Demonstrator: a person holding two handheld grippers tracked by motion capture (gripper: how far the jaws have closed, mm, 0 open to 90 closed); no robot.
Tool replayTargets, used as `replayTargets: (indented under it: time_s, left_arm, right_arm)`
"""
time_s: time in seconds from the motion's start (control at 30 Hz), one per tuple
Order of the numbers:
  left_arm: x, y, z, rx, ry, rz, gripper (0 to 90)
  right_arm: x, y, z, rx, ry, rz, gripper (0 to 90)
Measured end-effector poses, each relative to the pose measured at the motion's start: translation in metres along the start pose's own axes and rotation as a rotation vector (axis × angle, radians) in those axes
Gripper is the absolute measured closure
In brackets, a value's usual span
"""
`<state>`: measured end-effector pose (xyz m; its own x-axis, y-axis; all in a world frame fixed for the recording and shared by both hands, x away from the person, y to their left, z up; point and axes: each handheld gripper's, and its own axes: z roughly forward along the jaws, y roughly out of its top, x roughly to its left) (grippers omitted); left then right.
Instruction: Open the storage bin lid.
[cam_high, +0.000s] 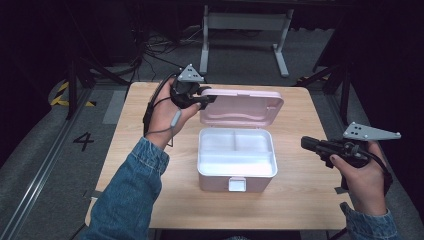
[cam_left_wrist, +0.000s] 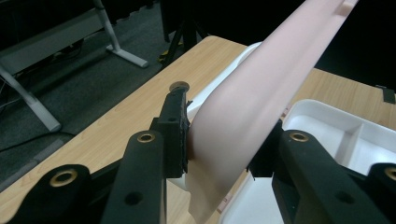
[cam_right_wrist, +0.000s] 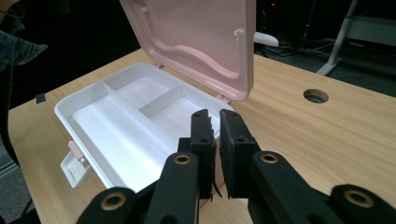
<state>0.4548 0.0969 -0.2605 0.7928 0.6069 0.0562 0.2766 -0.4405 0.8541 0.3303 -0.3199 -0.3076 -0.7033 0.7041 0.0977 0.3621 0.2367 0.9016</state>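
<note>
Gripping pink lid (cam_high: 242, 106) upright – left tongs (cam_high: 206, 98); right tongs (cam_high: 306, 143) nearly closed, empty, beside box (cam_high: 236, 172).

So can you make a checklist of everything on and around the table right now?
Surface: wooden table, bare around the box, with a round hole.
Job's things: pink box open; lid raised; white tray with dividers, nothing in it.
Clutter: nothing seen.
Grippers: left gripper clamped on the lid's edge; right gripper beside the box, jaws nearly closed, holding nothing.
Cables: grey cable at the left hand.
Surroundings: grey floor; white desk frame.
</note>
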Motion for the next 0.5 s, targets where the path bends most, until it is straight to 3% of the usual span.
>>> replayTargets:
  time_s: [0.17,0.5]
  left_arm:
    - [0.011,0.002,0.011,-0.003,0.006,-0.034,65.4]
    - [0.027,0.006,0.028,0.015,0.031,-0.050,63.5]
  right_arm:
    - [-0.002,0.000,0.002,0.000,0.004,0.006,84.9]
    - [-0.004,0.000,0.000,-0.013,0.013,0.009,84.8]
